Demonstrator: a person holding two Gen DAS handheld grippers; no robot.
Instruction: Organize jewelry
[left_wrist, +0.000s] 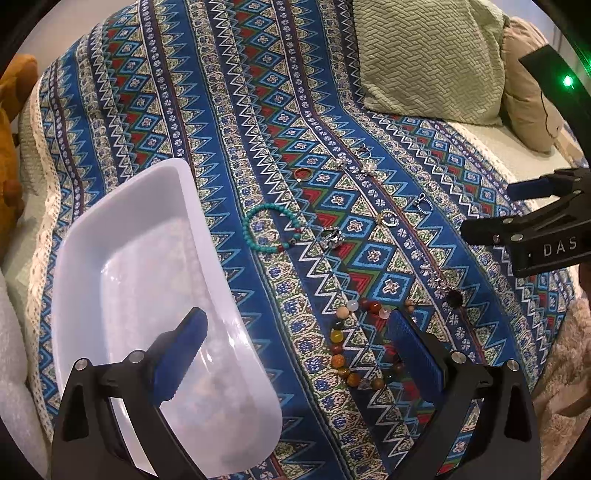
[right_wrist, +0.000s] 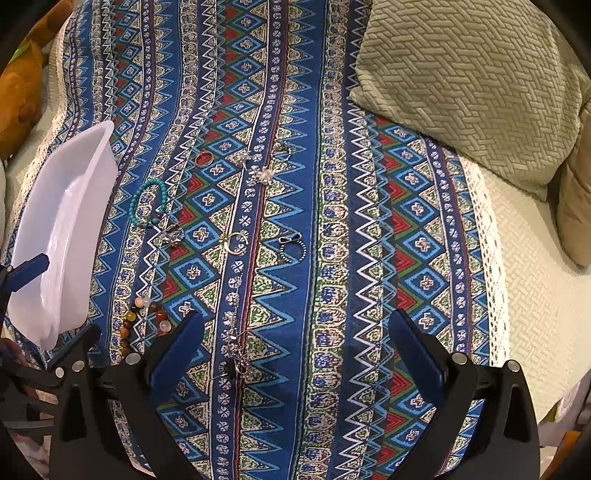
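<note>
Agate-coloured bead bracelet lies just ahead of the spread, empty left gripper, touching its right finger, with the white tray on its left.

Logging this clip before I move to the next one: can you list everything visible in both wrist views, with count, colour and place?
Tray: one, white, left on the cloth.
Patterned cloth: one, blue, red and cream, under everything.
Turquoise bracelet: one, right of the tray.
Agate bracelet: one, orange-brown mixed beads, nearest the left gripper.
Chain necklace: one, silver, by the right gripper.
Small rings and earrings: about seven, silver, gold and red, scattered mid-cloth; red ring, bow ring.
Cushion: one, green, far right.
Plush toy: one, brown, far left.
Left gripper: open.
Right gripper: open.
</note>
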